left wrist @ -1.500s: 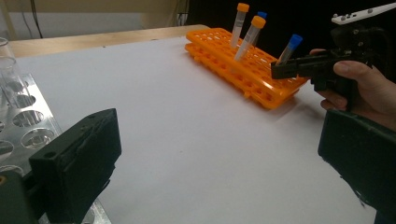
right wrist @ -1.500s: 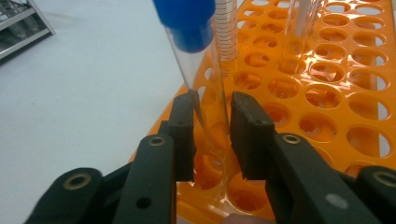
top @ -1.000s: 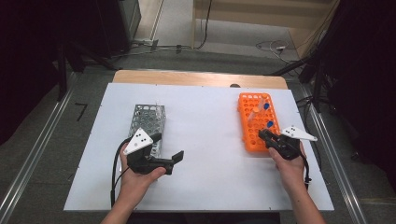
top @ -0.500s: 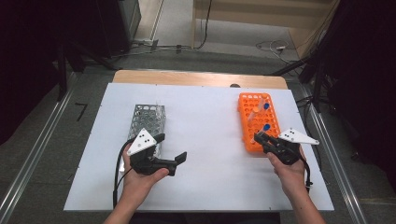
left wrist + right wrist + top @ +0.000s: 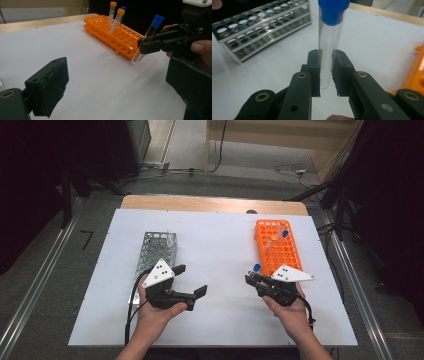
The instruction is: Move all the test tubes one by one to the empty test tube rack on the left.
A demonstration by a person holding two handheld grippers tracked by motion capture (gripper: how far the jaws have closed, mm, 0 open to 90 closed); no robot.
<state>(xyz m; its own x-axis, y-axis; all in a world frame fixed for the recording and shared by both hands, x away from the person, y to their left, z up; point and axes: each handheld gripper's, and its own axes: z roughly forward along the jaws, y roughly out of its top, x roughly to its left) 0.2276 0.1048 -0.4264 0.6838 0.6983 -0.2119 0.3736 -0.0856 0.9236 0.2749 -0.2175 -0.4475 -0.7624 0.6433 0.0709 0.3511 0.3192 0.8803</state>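
Note:
My right gripper [image 5: 249, 279] is shut on a clear tube with a blue cap [image 5: 256, 268], held upright just above the table, left of the orange rack's [image 5: 277, 251] near end. In the right gripper view the pads [image 5: 314, 65] pinch the tube [image 5: 329, 42] low on its body. The left gripper view shows that tube [image 5: 149, 33] tilted in the right gripper [image 5: 143, 47]. My left gripper [image 5: 191, 280] hovers open beside the metal rack [image 5: 156, 248]; its jaws have just been closing a little with nothing between them [image 5: 117, 68].
The orange rack [image 5: 117, 37] holds two orange-capped tubes [image 5: 119, 17] and a blue-capped one [image 5: 123, 8] at its far end. The metal rack [image 5: 257, 27] has no tubes in its holes. The white table [image 5: 215, 240] ends in a wooden strip at the back.
The right gripper has carried the blue-capped tube leftward, away from the orange rack's near end. The left hand has stayed near the metal rack.

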